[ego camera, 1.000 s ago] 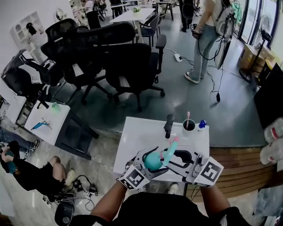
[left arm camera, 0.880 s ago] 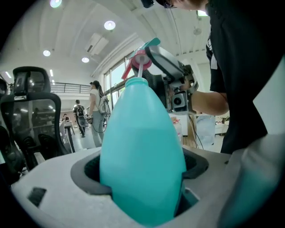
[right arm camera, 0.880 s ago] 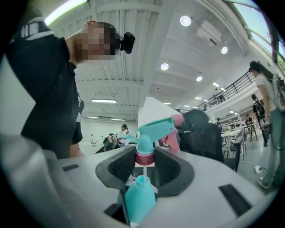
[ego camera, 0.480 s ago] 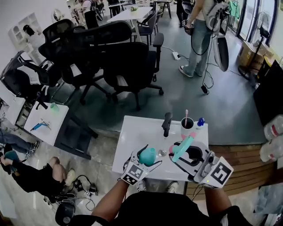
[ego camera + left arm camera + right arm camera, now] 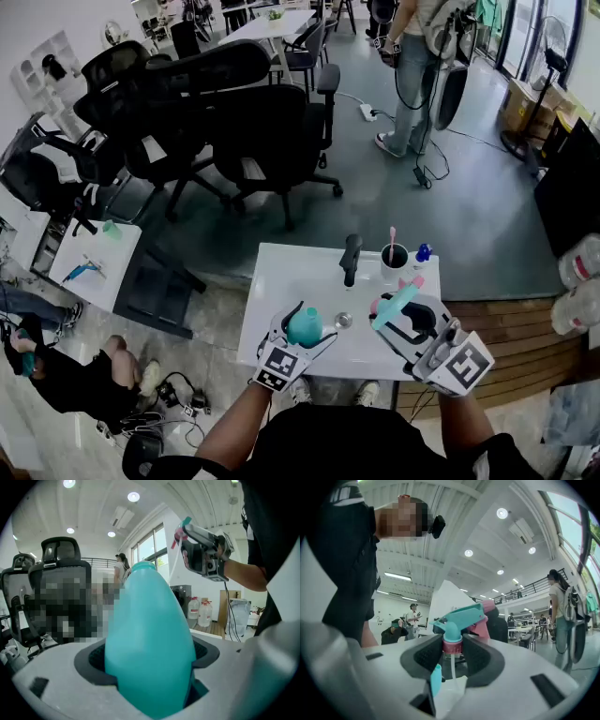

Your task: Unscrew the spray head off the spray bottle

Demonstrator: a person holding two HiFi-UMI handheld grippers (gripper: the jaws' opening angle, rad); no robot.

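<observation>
The left tongs (image 5: 147, 666) are clamped on the teal bottle (image 5: 305, 326), which is perhaps resting on the bench (image 5: 291, 272) below it. To the right of the bottle and apart from it, the right tongs (image 5: 452, 656) pinch the spray head (image 5: 461, 618) by its pink collar, tube hanging free. The unscrewing looks done. Next comes setting the head down beside the bottle.
</observation>
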